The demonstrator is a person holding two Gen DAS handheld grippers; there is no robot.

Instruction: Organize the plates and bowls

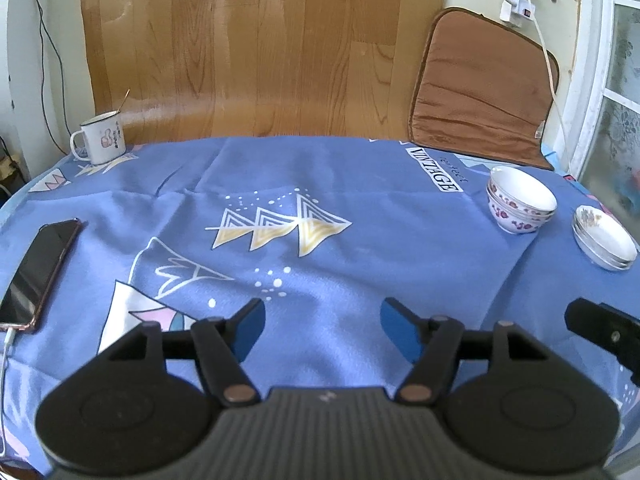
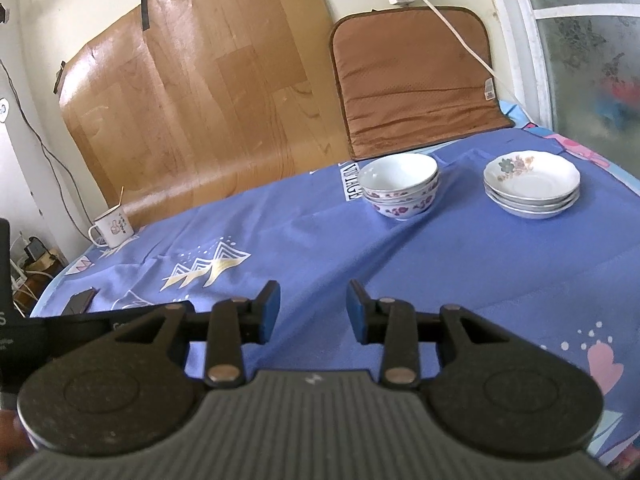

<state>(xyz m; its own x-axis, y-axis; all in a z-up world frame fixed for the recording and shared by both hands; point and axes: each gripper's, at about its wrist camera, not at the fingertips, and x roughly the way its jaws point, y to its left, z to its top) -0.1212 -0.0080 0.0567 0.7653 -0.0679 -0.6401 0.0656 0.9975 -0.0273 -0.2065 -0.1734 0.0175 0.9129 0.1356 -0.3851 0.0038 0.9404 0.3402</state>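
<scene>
A stack of white bowls with purple flowers (image 2: 399,185) stands on the blue cloth at the far right; it also shows in the left wrist view (image 1: 520,200). Right of it is a stack of shallow white plates with a flower print (image 2: 532,188), seen too in the left wrist view (image 1: 605,240). My left gripper (image 1: 322,328) is open and empty, low over the cloth near the front, well left of the bowls. My right gripper (image 2: 312,312) is open and empty, in front of the bowls and apart from them.
A white enamel mug with a spoon (image 1: 100,138) stands at the far left. A black phone on a cable (image 1: 38,272) lies at the left edge. A brown cushion (image 2: 416,80) and a wood-pattern sheet (image 1: 260,48) lean on the wall behind the table.
</scene>
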